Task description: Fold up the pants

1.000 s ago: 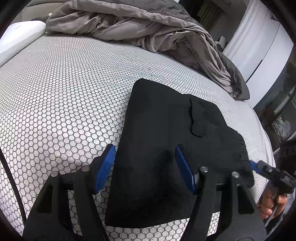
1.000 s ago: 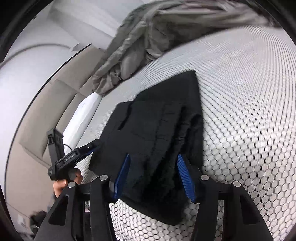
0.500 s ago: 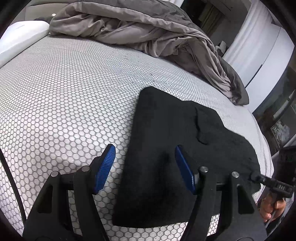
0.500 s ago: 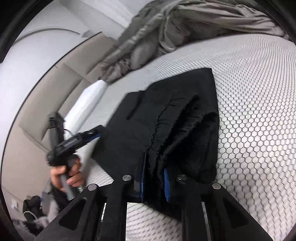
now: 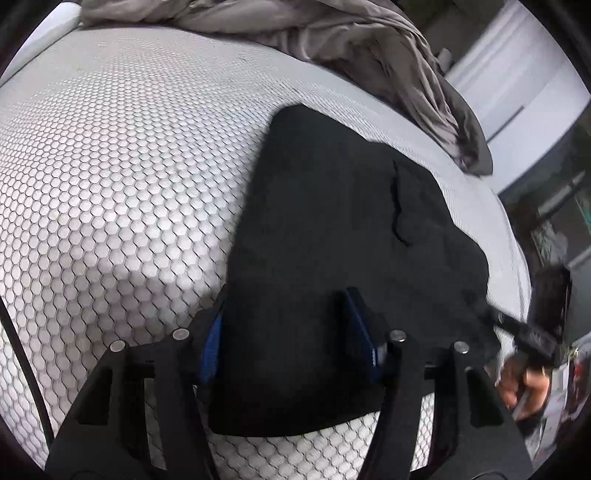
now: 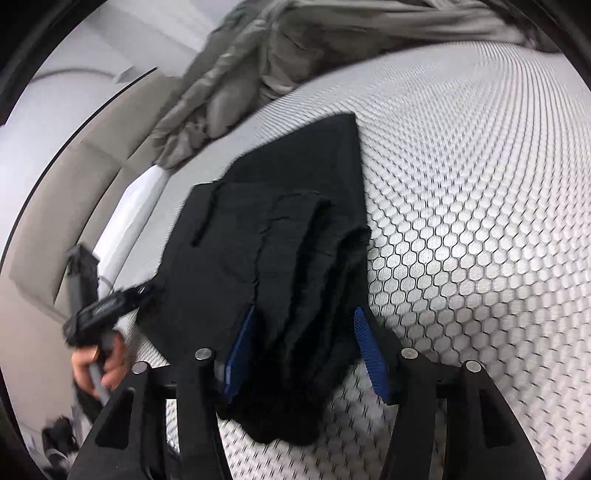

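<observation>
Black pants (image 5: 332, 229) lie folded on the honeycomb-patterned bed (image 5: 110, 166). My left gripper (image 5: 286, 332) hangs low over their near end. Its jaws are closing, with the left pad at the cloth's left edge and flat fabric between the pads, not pinched. In the right wrist view the pants (image 6: 280, 229) show a thick, layered edge. My right gripper (image 6: 306, 350) straddles that bunched edge. Its jaws are opening and the pads stand clear of the cloth. Each view shows the other gripper in a hand at the pants' far corner: right gripper (image 5: 517, 328), left gripper (image 6: 107, 310).
A rumpled grey duvet (image 5: 332, 33) lies heaped along the back of the bed. A white pillow (image 6: 136, 206) and a beige headboard (image 6: 74, 192) lie to the left in the right wrist view. The bed's edge (image 5: 513, 236) falls away just right of the pants.
The right gripper shut on the bunched edge half a second ago and has now spread apart again. The left jaws have narrowed and dropped closer over the pants.
</observation>
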Action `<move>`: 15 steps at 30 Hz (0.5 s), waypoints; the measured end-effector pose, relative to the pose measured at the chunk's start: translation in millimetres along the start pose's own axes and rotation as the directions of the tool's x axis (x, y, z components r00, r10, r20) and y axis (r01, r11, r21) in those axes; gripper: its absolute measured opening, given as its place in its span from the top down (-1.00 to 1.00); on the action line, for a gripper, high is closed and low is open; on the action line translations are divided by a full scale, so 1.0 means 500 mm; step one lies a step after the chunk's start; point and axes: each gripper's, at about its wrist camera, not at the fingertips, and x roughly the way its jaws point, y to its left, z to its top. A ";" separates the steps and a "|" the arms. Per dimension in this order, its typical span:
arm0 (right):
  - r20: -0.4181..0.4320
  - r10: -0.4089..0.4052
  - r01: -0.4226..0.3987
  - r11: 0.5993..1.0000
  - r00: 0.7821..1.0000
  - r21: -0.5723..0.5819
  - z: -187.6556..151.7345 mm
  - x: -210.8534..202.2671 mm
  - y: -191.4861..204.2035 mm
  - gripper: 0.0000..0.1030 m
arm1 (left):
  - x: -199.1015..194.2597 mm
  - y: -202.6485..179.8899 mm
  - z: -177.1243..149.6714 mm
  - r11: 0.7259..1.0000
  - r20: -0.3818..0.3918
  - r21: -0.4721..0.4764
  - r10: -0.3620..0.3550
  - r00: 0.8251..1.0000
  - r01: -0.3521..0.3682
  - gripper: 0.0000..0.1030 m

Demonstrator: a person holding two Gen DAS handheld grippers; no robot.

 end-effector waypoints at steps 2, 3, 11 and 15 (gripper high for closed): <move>0.026 -0.027 0.027 1.000 0.999 -0.012 0.012 0.003 0.003 -0.01 | 0.002 -0.023 -0.013 0.998 -0.023 0.059 0.003 1.000 -0.002 -0.08; 0.035 -0.051 0.051 0.999 0.998 -0.018 0.021 0.005 0.001 -0.01 | 0.003 -0.036 -0.021 0.995 -0.036 0.099 0.009 0.999 -0.005 -0.08; 0.180 -0.140 0.170 0.972 0.974 -0.160 0.015 -0.066 0.053 -0.14 | -0.057 -0.087 -0.031 0.968 0.173 0.200 0.117 0.978 -0.151 -0.08; 0.201 -0.055 0.121 0.934 0.978 -0.336 0.002 -0.046 0.154 -0.13 | -0.062 -0.170 -0.070 0.913 0.180 0.404 -0.024 0.983 -0.051 -0.15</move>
